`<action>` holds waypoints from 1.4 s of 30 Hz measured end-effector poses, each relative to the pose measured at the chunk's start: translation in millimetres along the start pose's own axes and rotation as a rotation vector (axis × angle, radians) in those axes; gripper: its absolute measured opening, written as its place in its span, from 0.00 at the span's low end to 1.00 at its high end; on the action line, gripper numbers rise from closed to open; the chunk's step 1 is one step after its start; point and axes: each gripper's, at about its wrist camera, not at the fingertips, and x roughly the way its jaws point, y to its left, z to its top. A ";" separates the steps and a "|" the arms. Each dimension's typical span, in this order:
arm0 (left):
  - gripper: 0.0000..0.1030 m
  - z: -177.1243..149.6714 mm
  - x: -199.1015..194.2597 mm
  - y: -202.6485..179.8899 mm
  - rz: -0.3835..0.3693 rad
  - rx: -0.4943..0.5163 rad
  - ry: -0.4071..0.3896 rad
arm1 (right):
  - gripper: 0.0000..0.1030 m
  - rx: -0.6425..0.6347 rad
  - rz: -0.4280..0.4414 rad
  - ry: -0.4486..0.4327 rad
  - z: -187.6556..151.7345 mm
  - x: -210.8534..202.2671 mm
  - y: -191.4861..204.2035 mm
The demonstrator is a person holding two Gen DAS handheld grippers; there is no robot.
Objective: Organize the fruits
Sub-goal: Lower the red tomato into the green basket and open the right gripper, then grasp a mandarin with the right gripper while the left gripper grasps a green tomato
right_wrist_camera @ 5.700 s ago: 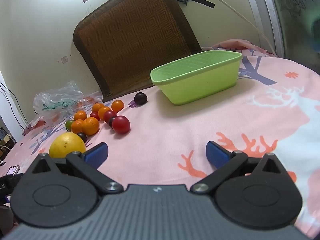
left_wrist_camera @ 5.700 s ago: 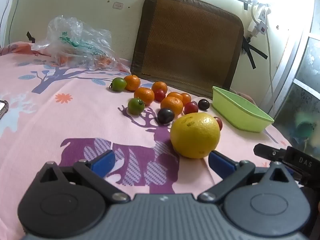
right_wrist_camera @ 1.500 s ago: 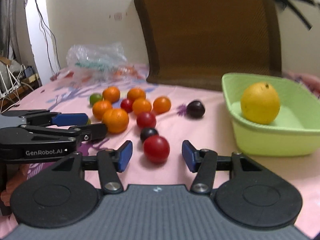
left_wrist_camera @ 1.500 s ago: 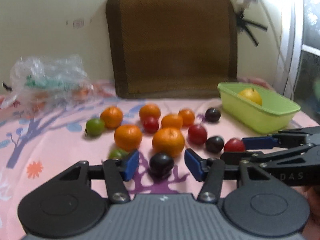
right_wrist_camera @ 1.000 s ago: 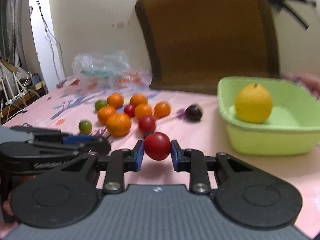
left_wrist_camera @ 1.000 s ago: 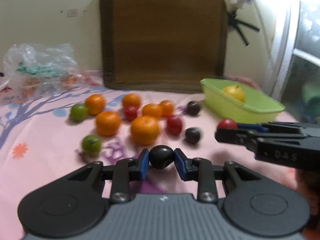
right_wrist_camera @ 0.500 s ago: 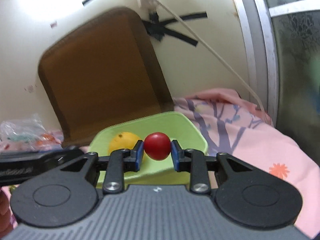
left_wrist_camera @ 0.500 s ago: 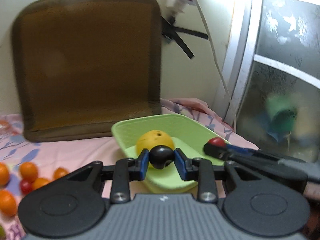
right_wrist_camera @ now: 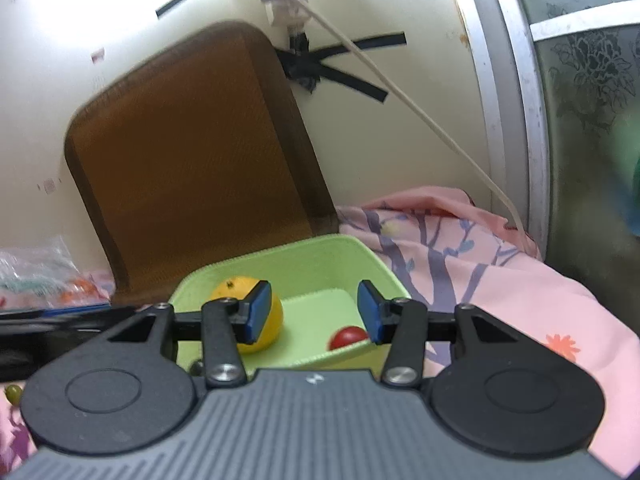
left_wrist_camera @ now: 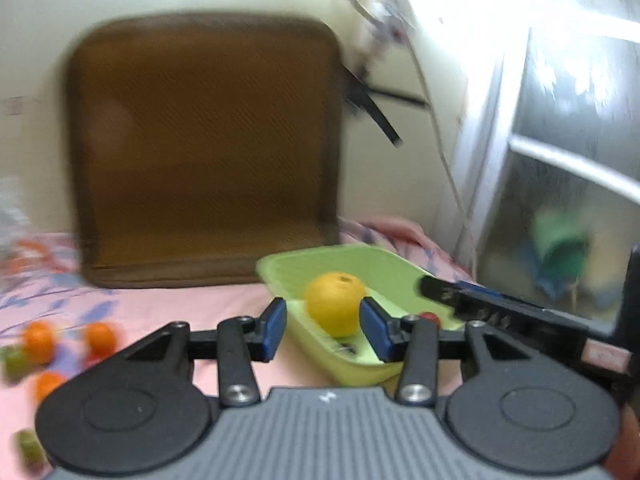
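The green basket [right_wrist_camera: 280,255] stands on the pink cloth and holds a big yellow citrus [right_wrist_camera: 236,285] and a red tomato [right_wrist_camera: 347,338]. My right gripper [right_wrist_camera: 314,316] hangs over the basket's near rim; its jaws are opening and nothing is between them. In the blurred left wrist view my left gripper [left_wrist_camera: 325,332] is also opening, empty, at the basket [left_wrist_camera: 360,364], with the yellow citrus [left_wrist_camera: 336,304] seen behind the gap. The dark plum is gone from its pads; a dark patch under the citrus is too blurred to name. The red tomato [left_wrist_camera: 430,317] peeks in beside the right gripper [left_wrist_camera: 480,300].
A brown cushion [right_wrist_camera: 192,168] leans on the wall behind the basket. Several oranges [left_wrist_camera: 98,336] and green fruits [left_wrist_camera: 16,360] lie on the cloth at the left. A crumpled plastic bag [right_wrist_camera: 36,276] sits far left. A window frame [right_wrist_camera: 504,100] and a hanging cable [right_wrist_camera: 400,92] bound the right side.
Both grippers have opened. The red tomato left the right pads and lies in the basket. The dark plum is no longer between the left pads. The left gripper has risen.
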 end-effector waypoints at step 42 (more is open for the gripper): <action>0.24 -75.8 -78.0 101.4 0.139 -0.176 0.062 | 0.40 -0.420 0.501 0.219 -53.7 -28.0 153.0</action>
